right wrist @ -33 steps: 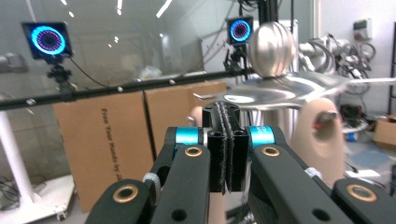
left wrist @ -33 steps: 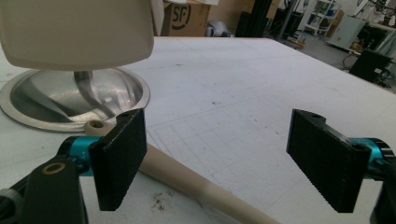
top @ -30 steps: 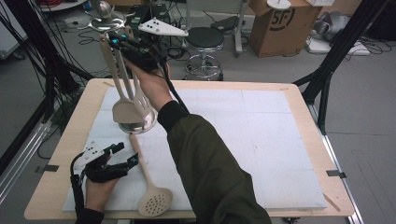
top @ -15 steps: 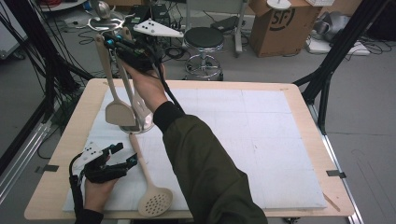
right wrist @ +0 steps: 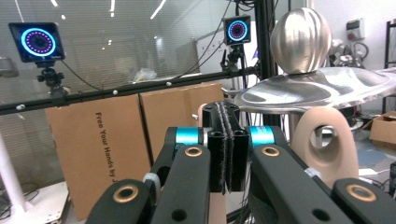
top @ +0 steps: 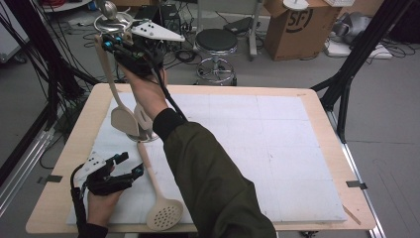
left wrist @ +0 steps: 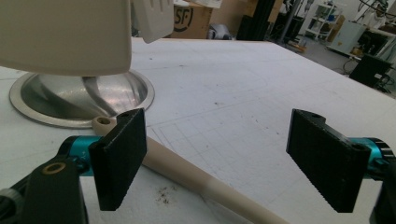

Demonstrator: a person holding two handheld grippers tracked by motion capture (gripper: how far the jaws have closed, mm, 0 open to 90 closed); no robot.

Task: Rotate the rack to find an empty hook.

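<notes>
Right now I am watching my right hand-held gripper (top: 110,43) hanging high over the far left part of the tabletop (top: 317,106), and its jaws are pressing together on the top of a beige spatula's handle (top: 103,58); in the right gripper view the pads (right wrist: 227,140) are meeting almost flat, with a sliver of the beige handle (right wrist: 201,110) peeking out behind them. The spatula is hanging nearly upright, and its flat blade (top: 124,121) is sitting low, just beside the steel utensil stand (top: 148,135) on the white mat (top: 277,148). The stand's round base (left wrist: 84,95) is resting on the mat, and its dish-shaped top with a ball knob (right wrist: 300,41) is showing close to the right gripper's camera, with a beige hanging loop (right wrist: 323,140) of another utensil under it. My left hand-held gripper (top: 125,166) is lying low at the near left, jaws standing wide apart and gripping nothing. Between those jaws, on the mat, a beige slotted skimmer's handle (left wrist: 205,184) is running; its perforated round head (top: 165,215) is lying at the near edge, and its far end is touching or almost touching the stand's base.
</notes>
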